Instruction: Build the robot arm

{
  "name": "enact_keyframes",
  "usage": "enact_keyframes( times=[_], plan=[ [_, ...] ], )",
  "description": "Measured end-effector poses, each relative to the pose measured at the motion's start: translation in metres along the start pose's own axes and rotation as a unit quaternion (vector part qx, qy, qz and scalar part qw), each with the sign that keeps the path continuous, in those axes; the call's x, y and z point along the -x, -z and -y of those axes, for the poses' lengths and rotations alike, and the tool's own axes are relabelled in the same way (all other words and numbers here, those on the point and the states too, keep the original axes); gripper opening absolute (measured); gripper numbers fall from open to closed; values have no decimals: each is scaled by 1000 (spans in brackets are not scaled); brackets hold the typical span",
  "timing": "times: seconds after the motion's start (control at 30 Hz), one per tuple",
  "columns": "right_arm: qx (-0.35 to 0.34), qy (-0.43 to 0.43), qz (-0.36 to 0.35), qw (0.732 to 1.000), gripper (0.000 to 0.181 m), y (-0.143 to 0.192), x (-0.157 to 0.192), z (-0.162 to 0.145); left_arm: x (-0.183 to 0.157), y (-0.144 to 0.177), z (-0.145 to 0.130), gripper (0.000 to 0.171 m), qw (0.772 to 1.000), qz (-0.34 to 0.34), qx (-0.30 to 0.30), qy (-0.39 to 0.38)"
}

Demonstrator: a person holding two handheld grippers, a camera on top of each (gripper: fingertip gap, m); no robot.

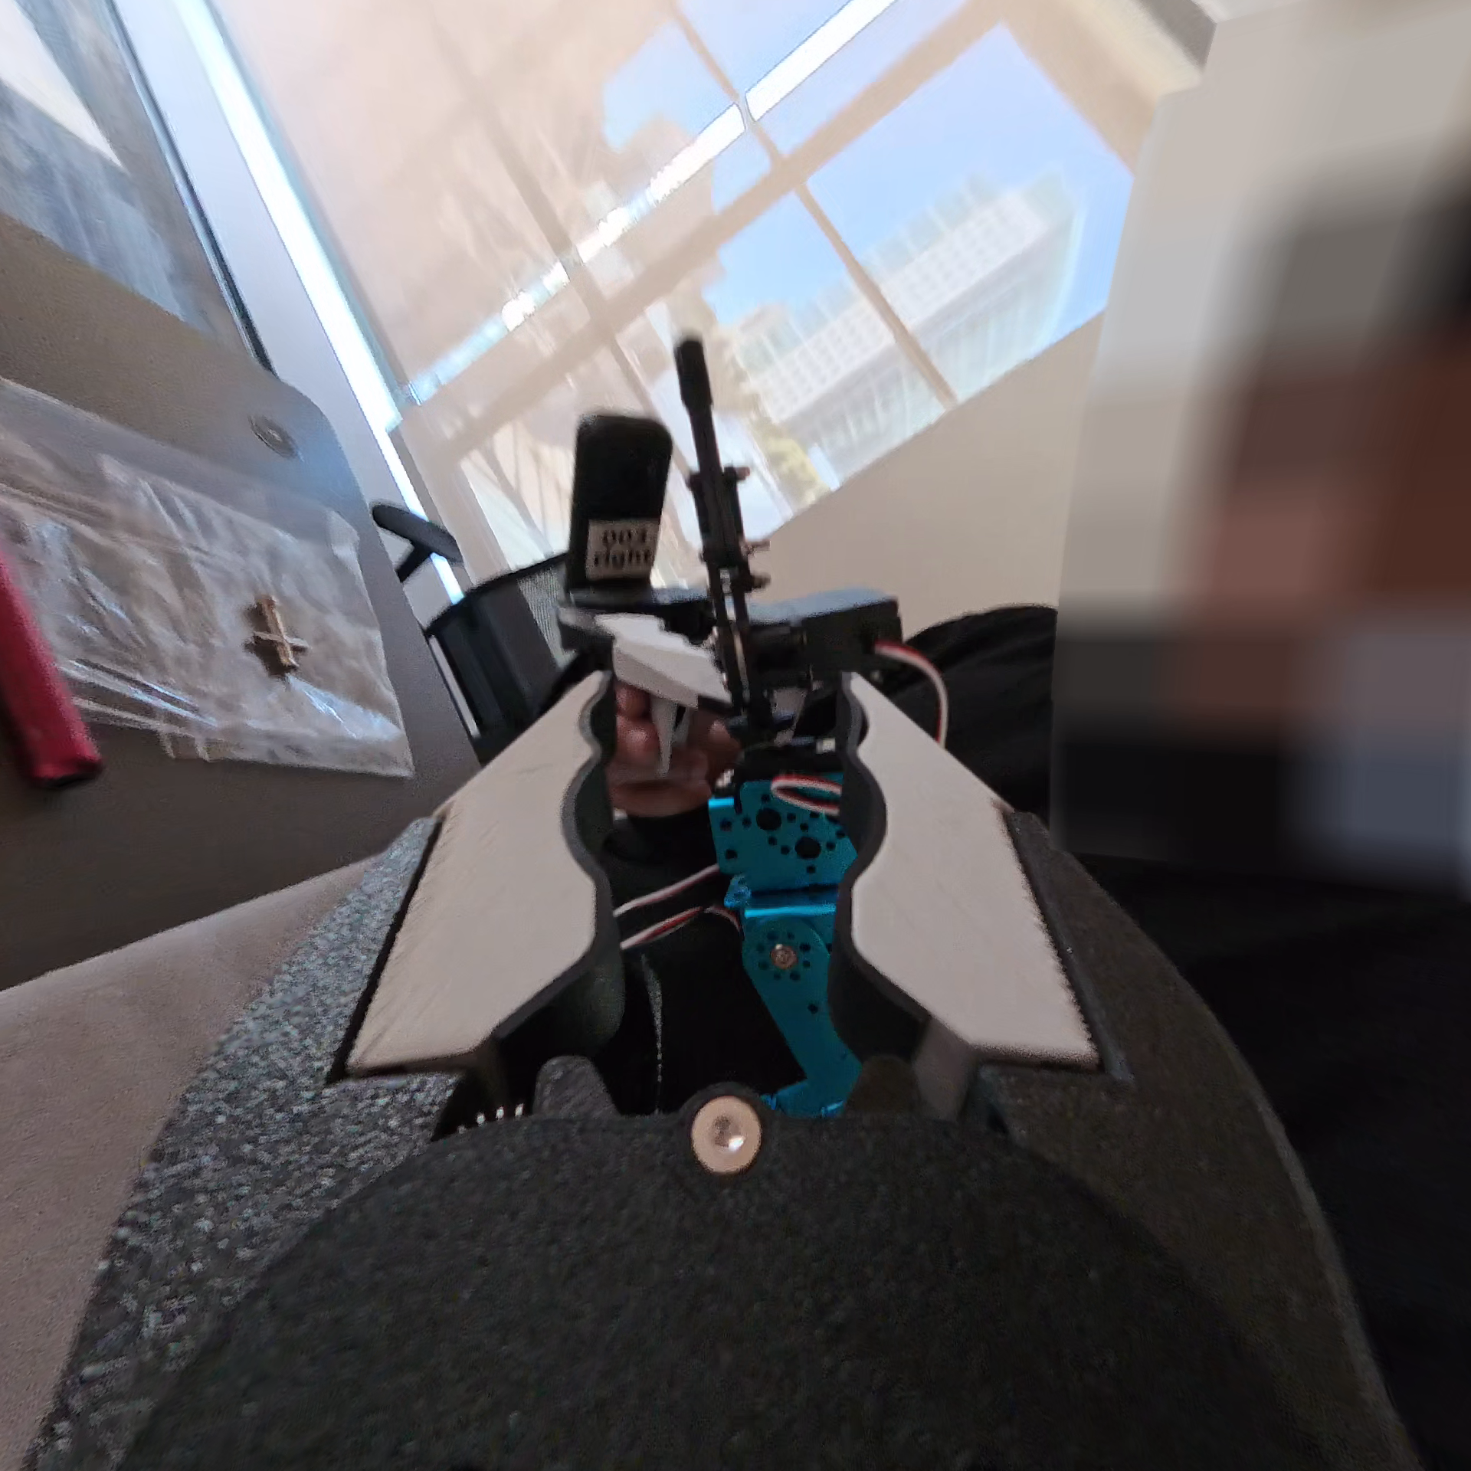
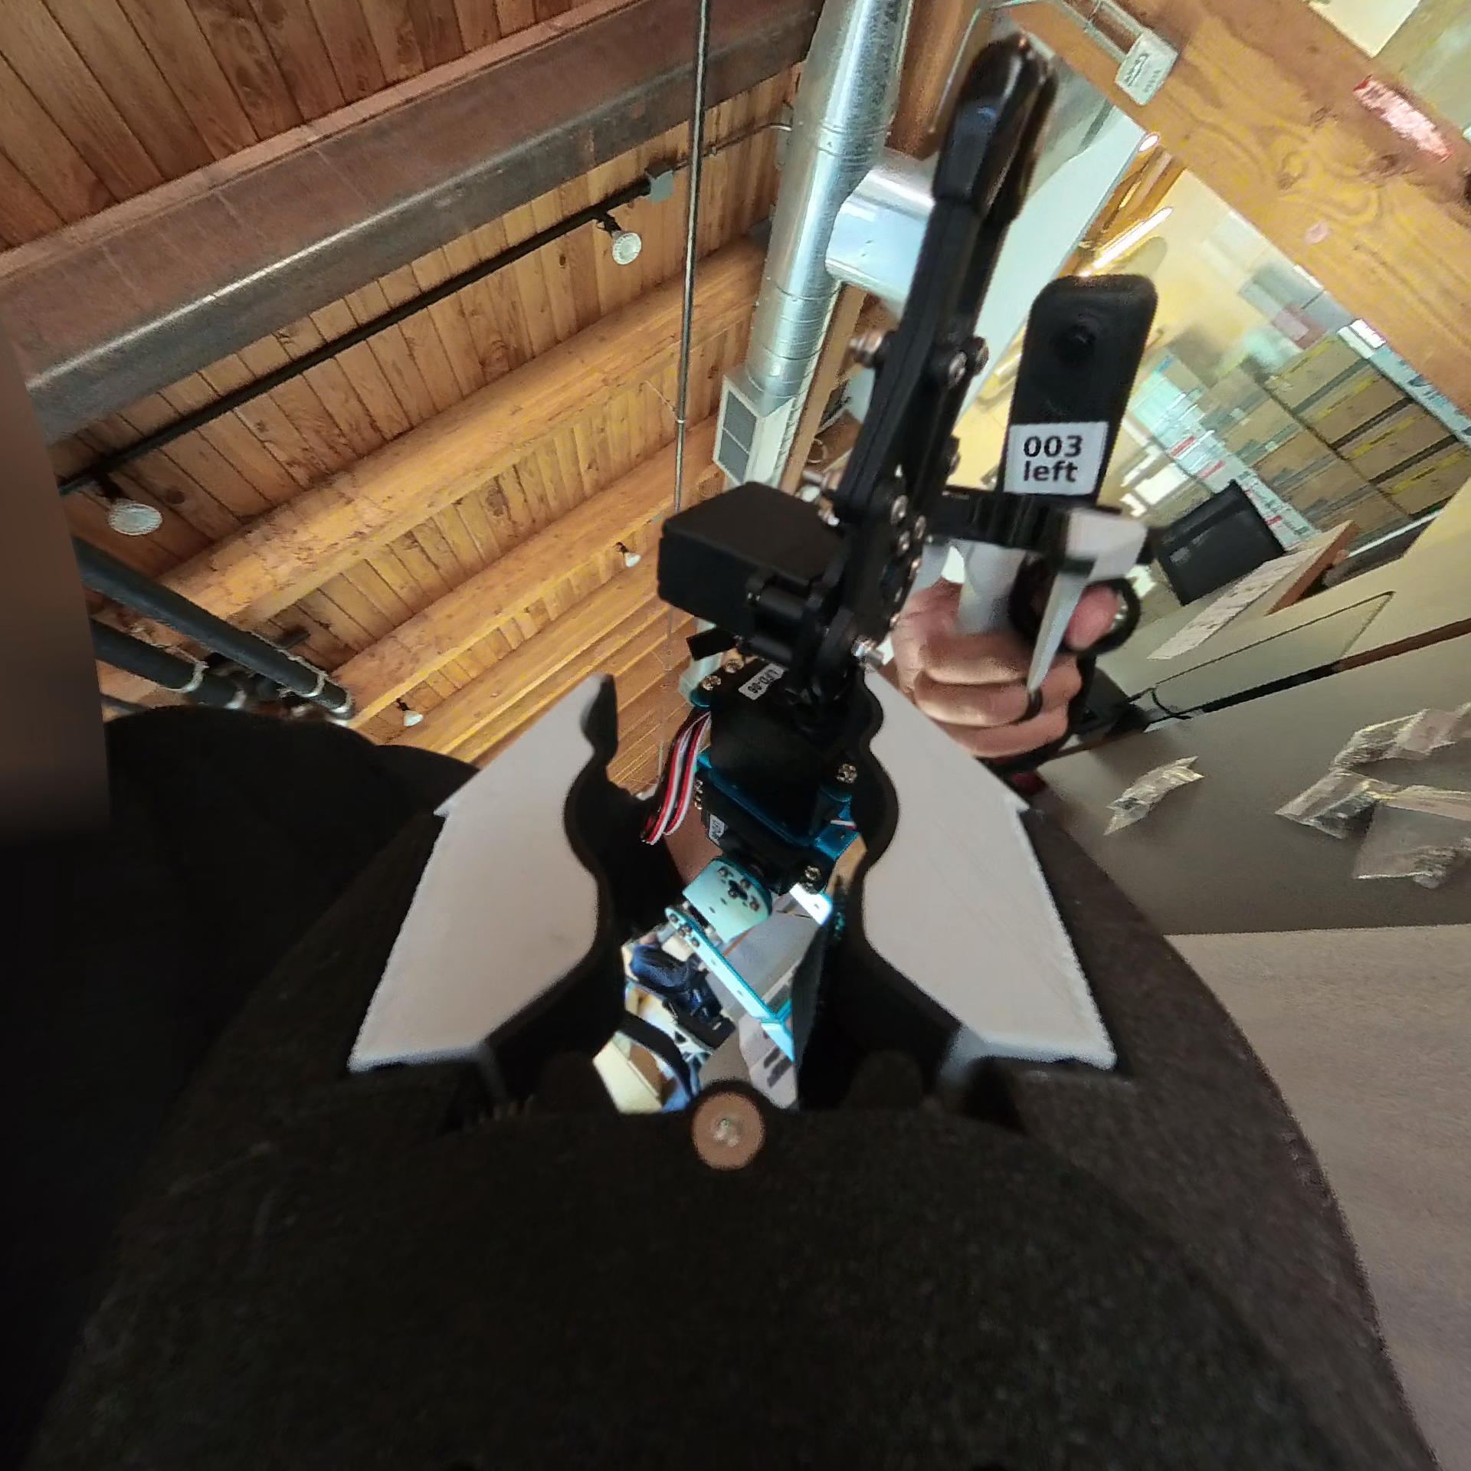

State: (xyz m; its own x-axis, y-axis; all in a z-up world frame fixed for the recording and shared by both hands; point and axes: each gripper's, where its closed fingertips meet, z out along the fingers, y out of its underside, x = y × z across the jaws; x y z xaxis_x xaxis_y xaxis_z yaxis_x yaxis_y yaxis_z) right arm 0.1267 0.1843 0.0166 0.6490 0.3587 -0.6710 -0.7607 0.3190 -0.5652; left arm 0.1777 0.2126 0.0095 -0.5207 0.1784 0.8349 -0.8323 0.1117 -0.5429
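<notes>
A small robot arm made of blue metal brackets, black servos and red-white wires stands between my left gripper's white fingers. Its thin black claw points up past the tips. The bracket lies against the right finger; the left side is dark and hard to read. In the right wrist view the same arm sits between my right gripper's fingers, with a black servo and the claw above. Each view shows the other gripper's black camera and a hand on its handle.
A grey table at the left carries clear plastic bags and a red item. An office chair and a large window are behind. The right wrist view shows a wooden ceiling, a metal duct and small bags on a grey table.
</notes>
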Motion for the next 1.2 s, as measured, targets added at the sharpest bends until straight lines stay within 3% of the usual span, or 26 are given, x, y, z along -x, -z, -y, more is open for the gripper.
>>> enact_keyframes(
  times=[0.1,0.3,0.43,1.07,1.2],
  plan=[
    [2,12,-16,1000,59,-2,0,-1,-4,-15,-19,46,999,-14,48,-12],
    [-3,22,-39,999,61,-4,-1,-1,-14,-29,-23,32,997,-22,74,-10],
    [-4,25,-48,999,62,-3,-3,-2,-8,-29,-25,26,997,2,75,-8],
    [54,66,-71,994,58,-8,-6,-6,-14,-23,-31,27,996,-24,44,71],
    [55,77,-75,993,60,-9,-6,-7,-7,-20,-33,17,997,11,35,64]
  ],
)
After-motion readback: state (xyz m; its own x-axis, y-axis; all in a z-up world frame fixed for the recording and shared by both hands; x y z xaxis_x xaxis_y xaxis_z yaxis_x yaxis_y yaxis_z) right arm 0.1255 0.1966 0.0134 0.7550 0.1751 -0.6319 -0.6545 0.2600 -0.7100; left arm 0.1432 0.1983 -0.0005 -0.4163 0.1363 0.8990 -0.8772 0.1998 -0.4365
